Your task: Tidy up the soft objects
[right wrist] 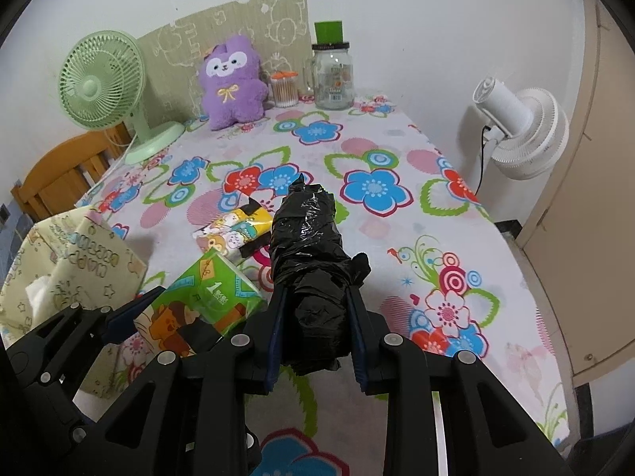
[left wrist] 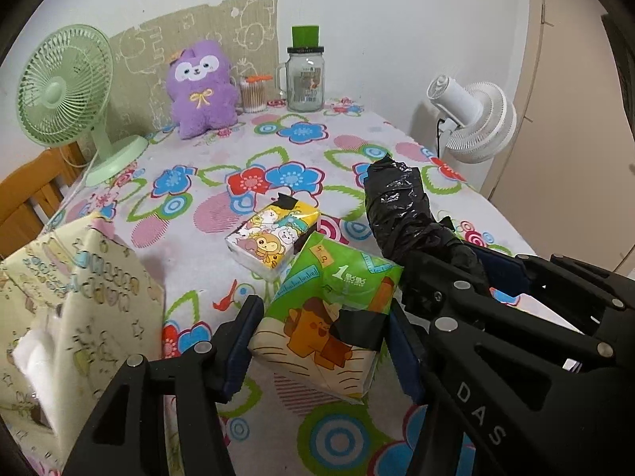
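Observation:
My left gripper (left wrist: 321,343) is shut on a green tissue pack (left wrist: 337,289), its blue pads pressing both sides and holding it tilted just above the flowered tablecloth (left wrist: 206,261). My right gripper (right wrist: 317,327) is shut on a crumpled black plastic bag roll (right wrist: 307,238) that sticks out forward beyond the fingers. In the left wrist view the same black roll (left wrist: 397,206) is to the right of the green pack. A yellow cartoon tissue pack (left wrist: 274,234) lies on the table just beyond both. A purple plush toy (left wrist: 200,87) sits upright at the far edge.
A cream printed fabric box (left wrist: 79,297) with white tissue showing stands at the near left. At the back are a green desk fan (left wrist: 63,87), a cotton swab tub (left wrist: 254,95) and a glass jar (left wrist: 304,79). A white fan (left wrist: 472,119) stands off the right edge, a wooden chair (right wrist: 63,174) at the left.

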The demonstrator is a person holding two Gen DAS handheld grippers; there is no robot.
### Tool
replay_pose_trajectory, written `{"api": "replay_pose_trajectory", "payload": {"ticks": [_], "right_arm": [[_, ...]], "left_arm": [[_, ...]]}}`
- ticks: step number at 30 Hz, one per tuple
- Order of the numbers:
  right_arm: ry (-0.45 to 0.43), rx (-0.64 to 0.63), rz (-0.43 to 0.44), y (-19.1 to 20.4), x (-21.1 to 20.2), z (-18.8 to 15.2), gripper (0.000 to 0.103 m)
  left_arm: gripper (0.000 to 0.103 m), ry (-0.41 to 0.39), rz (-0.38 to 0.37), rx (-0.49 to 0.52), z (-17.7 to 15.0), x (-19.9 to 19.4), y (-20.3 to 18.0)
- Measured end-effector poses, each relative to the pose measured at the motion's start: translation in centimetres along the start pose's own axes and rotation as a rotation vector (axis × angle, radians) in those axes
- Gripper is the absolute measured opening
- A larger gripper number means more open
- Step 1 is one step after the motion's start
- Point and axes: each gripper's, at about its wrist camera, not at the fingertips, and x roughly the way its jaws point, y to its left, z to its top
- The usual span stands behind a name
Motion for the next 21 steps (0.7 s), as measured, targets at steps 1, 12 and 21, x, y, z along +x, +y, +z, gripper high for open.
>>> {"api": "replay_pose_trajectory", "payload": {"ticks": [1, 12, 21], "right_arm": [[-0.006, -0.001, -0.002, 0.1, -0.4, 0.0, 0.031], [-0.066, -0.008, -0.012, 0.9, -4.9, -0.5, 0.031], [-0.113, -0.02, -0.02, 1.7, -8.3, -0.6, 0.031]], "left_arm": [[0.062, -0.005, 0.002, 0.002, 0.0, -0.4, 0.0], [0.062, -0.069, 0.023, 0.026, -0.4, -4.7, -0.3], [0.062, -0.113, 0.025, 0.04, -0.6, -8.0, -0.2]]}}
